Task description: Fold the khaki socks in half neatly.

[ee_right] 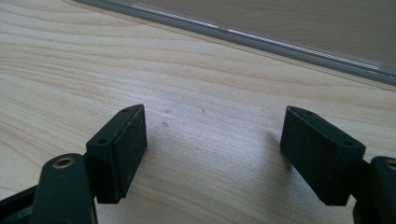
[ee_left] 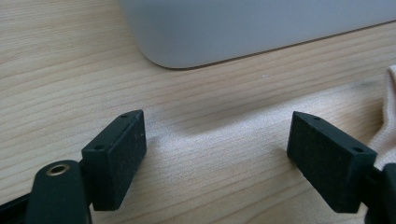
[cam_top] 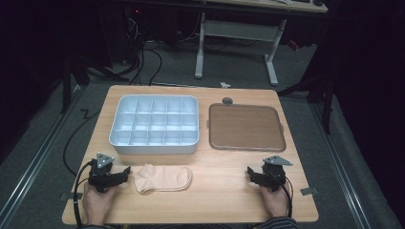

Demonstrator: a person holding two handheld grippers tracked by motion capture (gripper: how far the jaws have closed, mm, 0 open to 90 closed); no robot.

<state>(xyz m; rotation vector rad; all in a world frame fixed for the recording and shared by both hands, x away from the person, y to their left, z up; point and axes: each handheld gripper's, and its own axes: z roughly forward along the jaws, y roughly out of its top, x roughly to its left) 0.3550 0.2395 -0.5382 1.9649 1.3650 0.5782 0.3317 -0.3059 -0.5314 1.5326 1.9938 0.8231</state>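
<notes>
A pale peach sock (cam_top: 162, 178) lies flat on the wooden table (cam_top: 219, 191) near the front, left of centre. My left gripper (cam_top: 125, 172) rests on the table just left of the sock, jaws open, nothing between them. In the left gripper view (ee_left: 217, 144) the sock's edge (ee_left: 387, 126) shows at the right, beside the right jaw. My right gripper (cam_top: 250, 172) sits at the front right, open over bare wood (ee_right: 212, 144). A white box with several compartments (cam_top: 155, 124) stands at the back left. Its wall (ee_left: 243, 28) rises ahead of the left jaws.
A brown tray-like lid with a grey rim (cam_top: 247, 127) lies at the back right, its edge (ee_right: 261, 39) ahead of the right jaws. A small dark round thing (cam_top: 227, 100) sits behind it. Bare wood lies between the two grippers, right of the sock.
</notes>
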